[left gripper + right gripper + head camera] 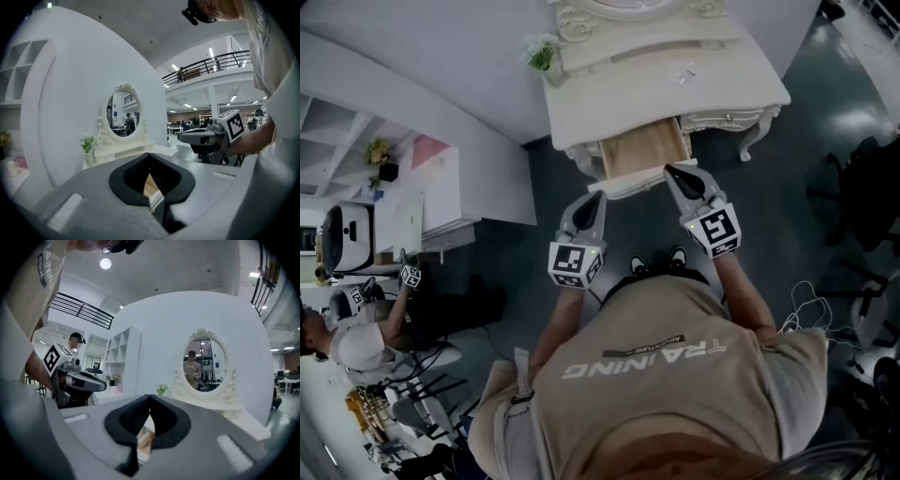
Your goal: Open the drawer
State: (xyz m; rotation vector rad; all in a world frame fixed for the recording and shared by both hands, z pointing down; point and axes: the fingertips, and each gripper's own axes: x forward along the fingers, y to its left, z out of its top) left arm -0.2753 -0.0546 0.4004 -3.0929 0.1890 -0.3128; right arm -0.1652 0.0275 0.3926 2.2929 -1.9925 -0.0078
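Note:
The cream dressing table has its drawer pulled out, and the pale wood inside shows. Both grippers hang in the air in front of the drawer, touching nothing. My left gripper is shut and empty, just left of the drawer's white front. My right gripper is shut and empty at the front's right end. In the left gripper view the jaws meet, with drawer wood seen below them. In the right gripper view the jaws also meet.
On the table top stand an oval mirror and a small vase of flowers. At the left are a white shelf unit and a seated person. Dark chairs stand on the right. My shoes are below the drawer.

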